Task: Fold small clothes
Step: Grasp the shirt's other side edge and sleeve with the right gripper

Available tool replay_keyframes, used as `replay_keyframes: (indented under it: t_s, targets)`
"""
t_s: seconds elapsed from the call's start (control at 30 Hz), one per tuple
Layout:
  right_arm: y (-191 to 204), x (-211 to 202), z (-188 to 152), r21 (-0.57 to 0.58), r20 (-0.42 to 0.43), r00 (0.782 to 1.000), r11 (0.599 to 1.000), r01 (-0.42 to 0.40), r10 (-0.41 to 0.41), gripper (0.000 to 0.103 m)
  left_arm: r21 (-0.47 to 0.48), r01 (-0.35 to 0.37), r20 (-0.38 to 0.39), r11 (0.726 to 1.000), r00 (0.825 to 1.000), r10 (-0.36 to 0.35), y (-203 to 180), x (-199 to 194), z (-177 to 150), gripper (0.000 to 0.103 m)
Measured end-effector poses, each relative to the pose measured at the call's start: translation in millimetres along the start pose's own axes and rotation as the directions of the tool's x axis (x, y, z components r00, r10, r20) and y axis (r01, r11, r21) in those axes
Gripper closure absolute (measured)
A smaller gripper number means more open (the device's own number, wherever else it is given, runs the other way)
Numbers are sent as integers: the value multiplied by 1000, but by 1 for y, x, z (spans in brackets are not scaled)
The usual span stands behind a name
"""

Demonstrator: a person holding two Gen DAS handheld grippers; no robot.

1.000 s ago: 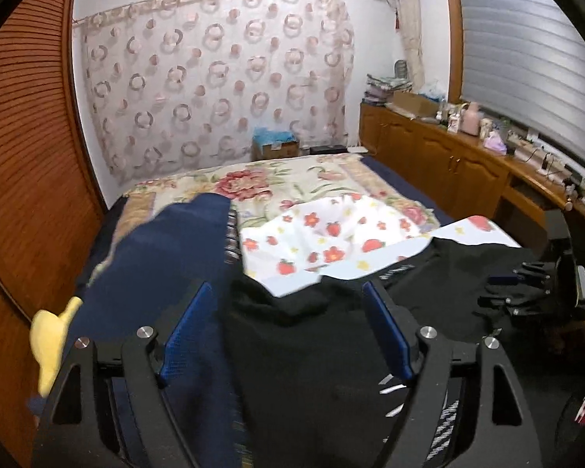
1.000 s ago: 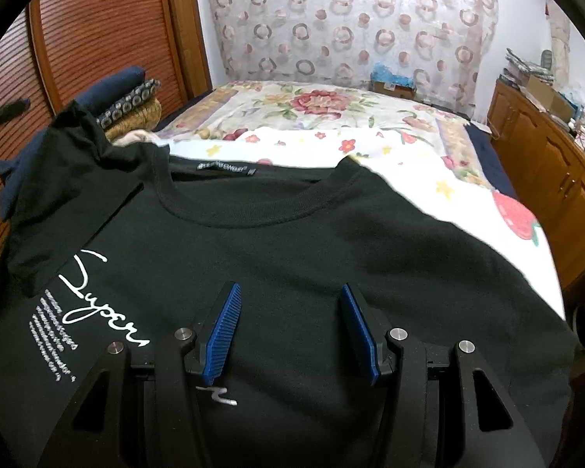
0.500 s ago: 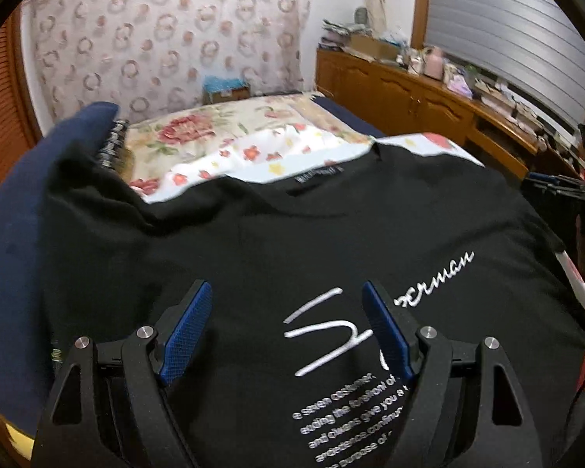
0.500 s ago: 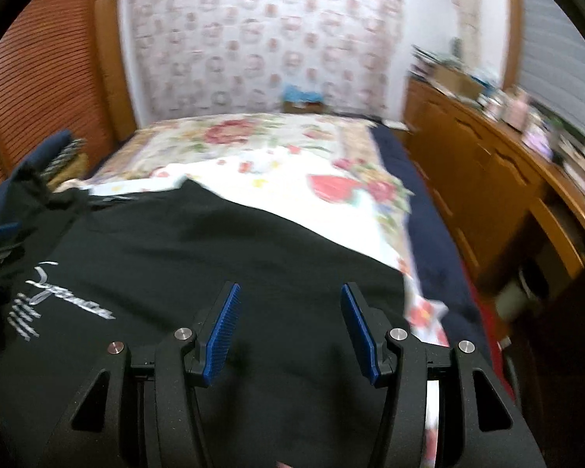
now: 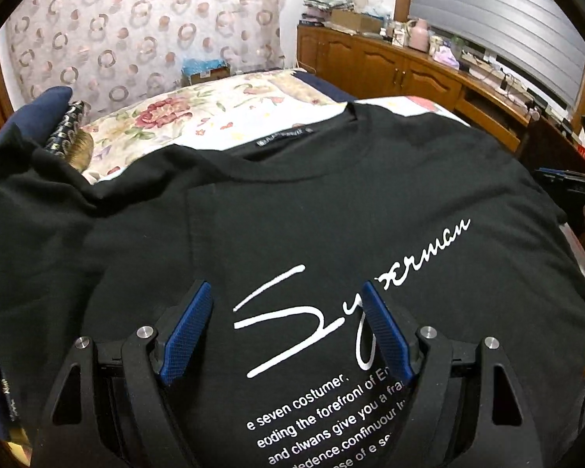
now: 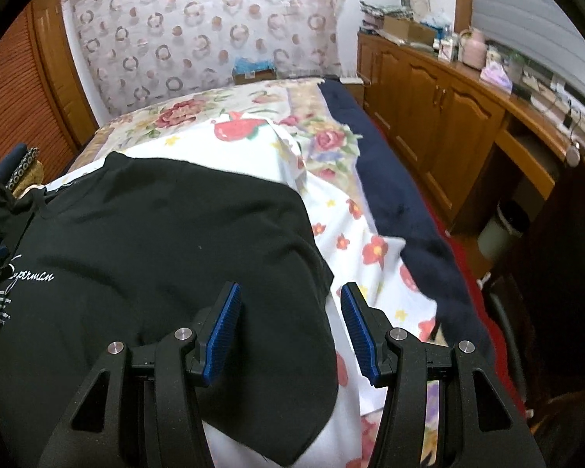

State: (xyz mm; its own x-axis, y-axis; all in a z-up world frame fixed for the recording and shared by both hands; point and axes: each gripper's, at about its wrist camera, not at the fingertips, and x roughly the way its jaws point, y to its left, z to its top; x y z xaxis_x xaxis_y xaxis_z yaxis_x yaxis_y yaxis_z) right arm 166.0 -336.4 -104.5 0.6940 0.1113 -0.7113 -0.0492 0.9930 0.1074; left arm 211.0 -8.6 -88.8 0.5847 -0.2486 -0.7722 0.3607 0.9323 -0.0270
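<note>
Both claws are apart and hold nothing: my left claw (image 5: 286,327) is over the white print on the shirt (image 5: 292,210), my right claw (image 6: 290,327) over its right edge. This black shirt lies face up on the bed (image 6: 370,249).

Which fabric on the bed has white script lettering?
The black T-shirt, spread on top nearest both tools; "Superman" is written across its chest. The strawberry-print sheet and floral bedspread beneath carry only pictures.

I'm working in a home bedroom: a bed (image 6: 390,202) with floral bedding, a patterned curtain (image 6: 214,19) at 12 o'clock, wooden cabinets (image 6: 429,117) at 2 o'clock.
</note>
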Motion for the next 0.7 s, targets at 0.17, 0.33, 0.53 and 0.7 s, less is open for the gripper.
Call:
replay_keyframes:
  t_s: [0.17,0.33,0.53,0.7]
  targets:
    - [-9,-6,-1,43,-40,999,999,-33,35,48,6,-7,-9,1000,1000,7,-1,2,-3,23]
    - [-15,-11,-4,79,-49,996,994,-72,76,48,33,-19,-22,999,1000,20,-6,6,-1,17]
    - [-14,-16,-5,80,-44,994,992,-94,98,65,28,-17,-24,999,1000,18,-3,6,0,16]
    - [-9,-21,-9,-2,-27,1000,1000,-6,6,94,28,-18,-25,999,1000,19,-3,6,1,15]
